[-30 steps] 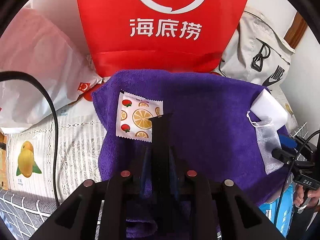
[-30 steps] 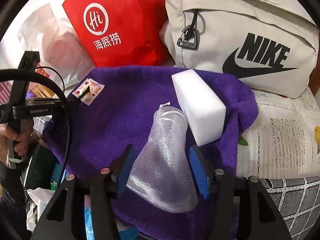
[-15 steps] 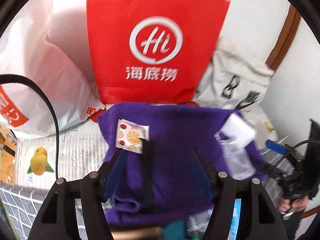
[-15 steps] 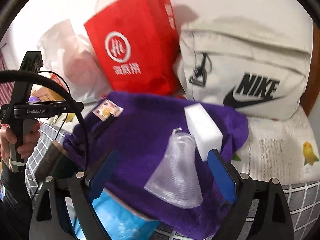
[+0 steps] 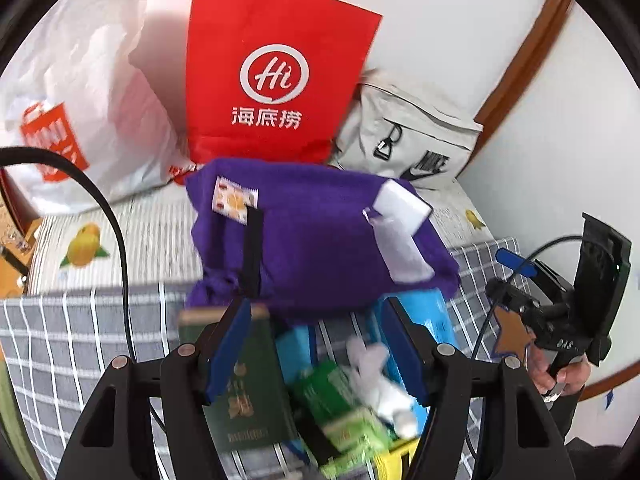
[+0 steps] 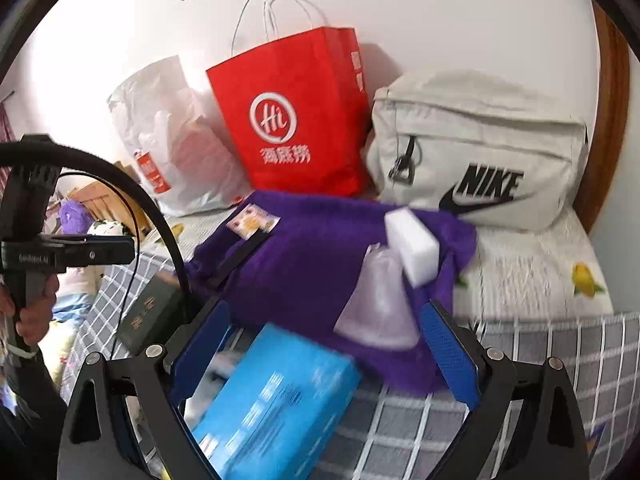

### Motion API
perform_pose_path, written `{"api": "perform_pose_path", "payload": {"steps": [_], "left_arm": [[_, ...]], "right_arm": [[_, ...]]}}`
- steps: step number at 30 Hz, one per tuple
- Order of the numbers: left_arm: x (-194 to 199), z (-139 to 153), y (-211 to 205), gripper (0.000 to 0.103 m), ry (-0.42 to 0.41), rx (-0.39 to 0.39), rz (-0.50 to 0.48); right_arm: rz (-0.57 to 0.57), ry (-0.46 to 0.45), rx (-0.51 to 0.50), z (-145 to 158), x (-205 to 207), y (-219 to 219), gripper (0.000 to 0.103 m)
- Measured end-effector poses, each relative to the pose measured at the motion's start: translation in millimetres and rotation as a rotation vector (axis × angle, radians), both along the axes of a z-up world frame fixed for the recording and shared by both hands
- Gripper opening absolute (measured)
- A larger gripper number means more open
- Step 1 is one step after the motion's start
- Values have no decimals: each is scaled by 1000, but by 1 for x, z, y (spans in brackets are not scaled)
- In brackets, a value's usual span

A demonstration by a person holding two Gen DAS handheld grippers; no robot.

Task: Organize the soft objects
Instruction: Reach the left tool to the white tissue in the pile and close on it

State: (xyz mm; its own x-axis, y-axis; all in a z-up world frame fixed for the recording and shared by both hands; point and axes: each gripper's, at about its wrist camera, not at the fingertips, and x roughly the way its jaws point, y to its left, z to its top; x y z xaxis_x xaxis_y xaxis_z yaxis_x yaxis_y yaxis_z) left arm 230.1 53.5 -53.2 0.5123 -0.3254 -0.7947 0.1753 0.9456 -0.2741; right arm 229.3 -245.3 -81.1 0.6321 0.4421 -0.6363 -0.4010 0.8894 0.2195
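We hold both the left gripper (image 5: pixel 316 344) and the right gripper (image 6: pixel 324 360) with jaws spread wide and gripping nothing. Ahead lies the purple towel (image 6: pixel 320 256), carrying a white sponge (image 6: pixel 412 244), a mesh pouch (image 6: pixel 380 304), a fruit-print sachet (image 6: pixel 252 220) and a black strap (image 5: pixel 253 252).

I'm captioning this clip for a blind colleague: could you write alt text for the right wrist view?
A purple towel on a bed holds a white sponge block, a clear mesh pouch, a fruit-print sachet and a black strap. The open right claw frames a blurred blue box; behind stand a red paper bag and a beige Nike bag.
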Motion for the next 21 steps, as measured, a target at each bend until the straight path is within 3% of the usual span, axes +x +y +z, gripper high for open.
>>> {"api": "perform_pose_path", "payload": {"steps": [6, 10, 13, 21], "left_arm": [[-57, -11, -4, 65, -8, 15, -21], [-99, -40, -11, 65, 11, 106, -8], [-122, -65, -18, 65, 68, 111, -43], [-147, -112, -19, 64, 107, 187, -21]], "right_arm": [[-44, 24, -61, -8, -44, 2, 95], [-49, 45, -44, -14, -72, -4, 95], [-55, 46, -47, -16, -89, -7, 95], [-70, 67, -50, -25, -113, -16, 95]]}}
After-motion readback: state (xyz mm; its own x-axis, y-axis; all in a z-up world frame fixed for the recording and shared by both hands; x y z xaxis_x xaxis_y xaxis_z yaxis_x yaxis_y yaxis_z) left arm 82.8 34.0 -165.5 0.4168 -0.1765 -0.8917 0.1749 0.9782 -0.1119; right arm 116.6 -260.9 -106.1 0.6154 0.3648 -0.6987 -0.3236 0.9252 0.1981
